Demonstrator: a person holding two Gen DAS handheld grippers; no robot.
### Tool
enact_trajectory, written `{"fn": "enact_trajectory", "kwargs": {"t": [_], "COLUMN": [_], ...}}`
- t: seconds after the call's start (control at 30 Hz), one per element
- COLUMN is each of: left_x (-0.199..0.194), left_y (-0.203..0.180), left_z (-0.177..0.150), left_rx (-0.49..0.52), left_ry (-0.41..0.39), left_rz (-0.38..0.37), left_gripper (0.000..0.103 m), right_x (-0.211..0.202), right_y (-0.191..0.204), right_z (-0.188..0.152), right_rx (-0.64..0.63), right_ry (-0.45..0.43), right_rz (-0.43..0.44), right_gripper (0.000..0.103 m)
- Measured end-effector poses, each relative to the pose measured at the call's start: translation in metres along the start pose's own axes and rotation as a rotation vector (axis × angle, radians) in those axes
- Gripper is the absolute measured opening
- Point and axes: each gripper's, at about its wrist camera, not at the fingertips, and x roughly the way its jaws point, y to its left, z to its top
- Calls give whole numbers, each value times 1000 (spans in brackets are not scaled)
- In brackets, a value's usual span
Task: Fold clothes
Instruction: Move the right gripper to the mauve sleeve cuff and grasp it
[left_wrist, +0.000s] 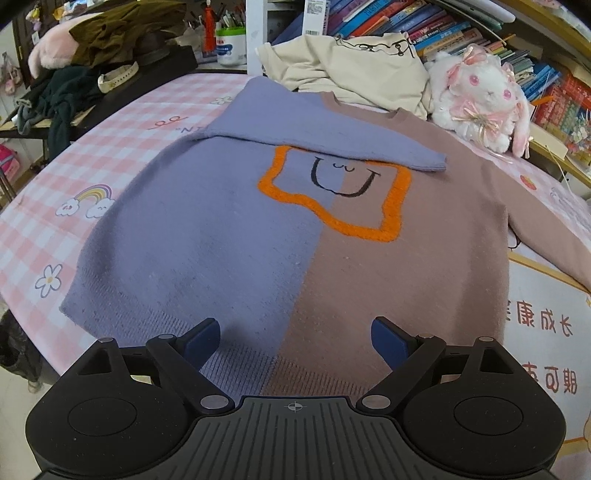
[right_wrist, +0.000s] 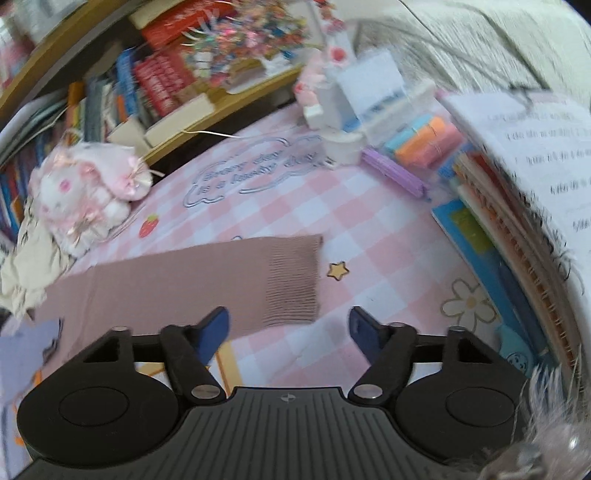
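A sweater (left_wrist: 258, 236), half lilac and half dusty pink, with an orange toast outline and a smiling face, lies flat on the pink checked bedsheet (left_wrist: 110, 122). Its lilac sleeve (left_wrist: 295, 125) is folded across the chest. My left gripper (left_wrist: 295, 339) hovers open over the hem, nothing between its blue pads. In the right wrist view the pink sleeve (right_wrist: 184, 280) stretches out flat, its ribbed cuff (right_wrist: 293, 280) pointing right. My right gripper (right_wrist: 290, 332) is open just in front of the cuff, holding nothing.
A cream garment (left_wrist: 347, 70) and a white plush rabbit (left_wrist: 480, 96) sit beyond the collar. Bookshelves (left_wrist: 461, 29) line the back. Stacked books and papers (right_wrist: 517, 206) and small boxes (right_wrist: 369, 107) crowd the bed's right side. Dark clothes (left_wrist: 62, 99) lie on a side table.
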Motion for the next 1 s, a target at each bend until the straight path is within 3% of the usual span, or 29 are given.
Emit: {"fn": "enact_trajectory", "kwargs": {"t": [0.2,0.47,0.63,0.77,0.87,0.93,1.0], "left_x": [-2,-5,-4,-2,-2,-3,-5], "left_y": [-5,-12,-10,-8,-9,-10,-10], "left_z": [-1,-1,0,0,0,-1,-2], "left_rx": [15,52,41,31,39,51,59], "left_ry": [4,0,5,8,7,3,-2], "left_rz": [0,-3,-4,-5,-7,-7,-5], "left_gripper": [91,91,91,91,91,91,91], "right_x": [10,24,28,35,36,37,37], "right_y": [-10,-8,-13,-4,-3,-4,-14], "right_z": [4,10,11,3,5,8,11], "right_rx": [90,131,221,265,259,256,279], "right_ry": [24,28,26,114,81,49,41], "right_rz": [58,156,184,273,246,217,208], "right_gripper": [46,46,40,40,35,23,21]}}
